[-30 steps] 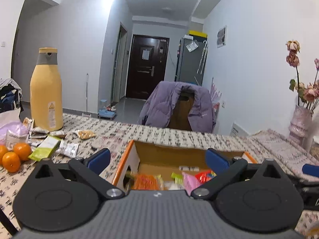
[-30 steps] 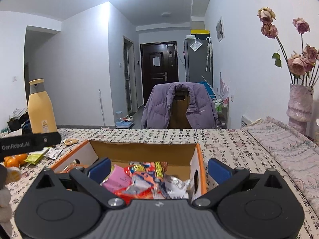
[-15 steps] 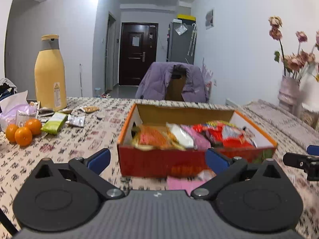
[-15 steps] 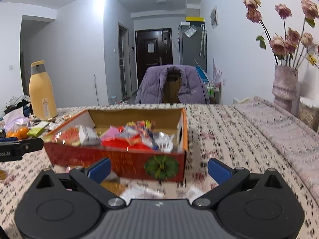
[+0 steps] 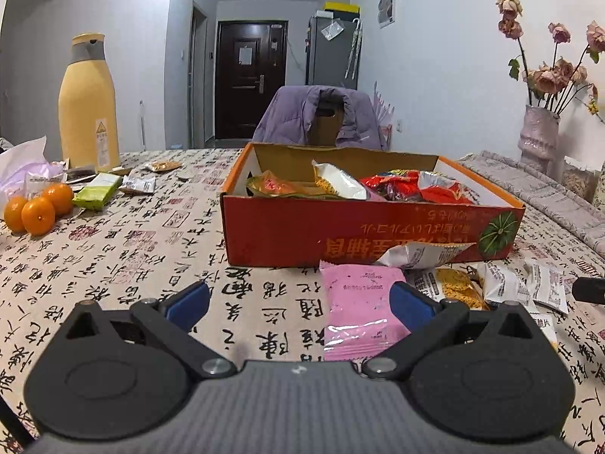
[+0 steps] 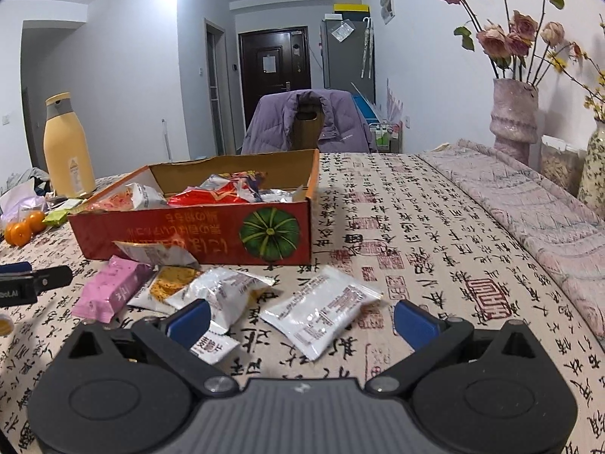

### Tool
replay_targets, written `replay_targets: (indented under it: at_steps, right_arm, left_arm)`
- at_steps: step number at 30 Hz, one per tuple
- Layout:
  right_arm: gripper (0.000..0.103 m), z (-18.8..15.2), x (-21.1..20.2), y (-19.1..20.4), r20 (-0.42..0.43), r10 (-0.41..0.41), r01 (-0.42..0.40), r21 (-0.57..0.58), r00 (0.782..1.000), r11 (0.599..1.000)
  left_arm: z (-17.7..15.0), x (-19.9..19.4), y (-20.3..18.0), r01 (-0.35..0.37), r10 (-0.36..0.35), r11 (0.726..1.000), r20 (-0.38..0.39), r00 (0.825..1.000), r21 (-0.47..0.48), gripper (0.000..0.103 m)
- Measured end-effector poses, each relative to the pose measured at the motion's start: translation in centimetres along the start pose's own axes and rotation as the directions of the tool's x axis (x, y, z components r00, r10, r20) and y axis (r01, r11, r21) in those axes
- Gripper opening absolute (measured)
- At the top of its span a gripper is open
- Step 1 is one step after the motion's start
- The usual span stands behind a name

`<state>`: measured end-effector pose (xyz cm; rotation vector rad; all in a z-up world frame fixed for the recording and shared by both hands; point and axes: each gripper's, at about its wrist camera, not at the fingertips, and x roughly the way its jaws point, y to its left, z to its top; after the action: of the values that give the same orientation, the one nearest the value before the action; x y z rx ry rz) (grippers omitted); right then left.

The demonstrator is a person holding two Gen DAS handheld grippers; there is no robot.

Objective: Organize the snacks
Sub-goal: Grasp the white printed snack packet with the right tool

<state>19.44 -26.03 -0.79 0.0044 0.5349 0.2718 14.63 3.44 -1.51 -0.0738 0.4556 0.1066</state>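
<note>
A red cardboard box holding several snack packets stands on the patterned table. In front of it lie loose packets: a pink one, a yellow-and-white one and white ones. My left gripper is open and low over the table, the pink packet just inside its right finger. Over the white packets hovers my right gripper, open and empty. The left gripper's finger tip shows at the left edge of the right wrist view.
A tall yellow bottle, three oranges, a green packet and small wrappers sit far left. A vase of dried roses stands at the right on a folded cloth. A chair with a purple jacket is behind the table.
Both grippers have pulled back from above the box and dropped low toward the table, so the loose packets in front of the box have come into view. Both stay open.
</note>
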Motion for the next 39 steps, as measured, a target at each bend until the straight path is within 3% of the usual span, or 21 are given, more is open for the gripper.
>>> replay_targets:
  at_steps: [12, 22, 26, 29, 31, 35, 39]
  right_arm:
    - [0.103, 0.9, 1.7, -1.0, -0.067, -0.068, 0.07, 0.017, 0.995, 0.997]
    - [0.101, 3.0, 6.6, -1.0, -0.172, -0.119, 0.13, 0.058, 0.978, 0.99]
    - [0.084, 3.1, 8.5, -0.9, -0.221, -0.15, 0.173, 0.087, 0.964, 0.981]
    - [0.084, 2.5, 8.5, -0.3, -0.22, -0.159, 0.176, 0.061, 0.963, 0.983]
    - [0.08, 1.9, 8.0, 0.1, -0.209, -0.154, 0.166, 0.04, 0.966, 0.985]
    - [0.057, 1.0, 6.6, 0.3, -0.17, -0.136, 0.14, 0.012, 0.976, 0.99]
    - [0.047, 0.8, 5.9, 0.1, -0.157, -0.106, 0.107, -0.005, 0.982, 0.994]
  left_arm:
    - [0.1, 0.1, 0.7, 0.024, -0.024, 0.999, 0.004, 1.0, -0.039, 0.103]
    - [0.0, 0.1, 0.9, 0.026, -0.027, 0.998, -0.001, 1.0, -0.054, 0.103]
    - [0.0, 0.1, 1.0, 0.027, -0.027, 0.998, 0.001, 1.0, -0.062, 0.103]
    - [0.0, 0.1, 1.1, 0.032, -0.032, 0.997, 0.001, 0.999, -0.064, 0.103]
    - [0.0, 0.1, 1.0, 0.033, -0.034, 0.997, 0.0, 0.999, -0.064, 0.103]
    - [0.0, 0.1, 1.0, 0.034, -0.034, 0.997, 0.0, 0.999, -0.065, 0.103]
    - [0.0, 0.1, 1.0, 0.033, -0.033, 0.997, 0.0, 0.999, -0.064, 0.103]
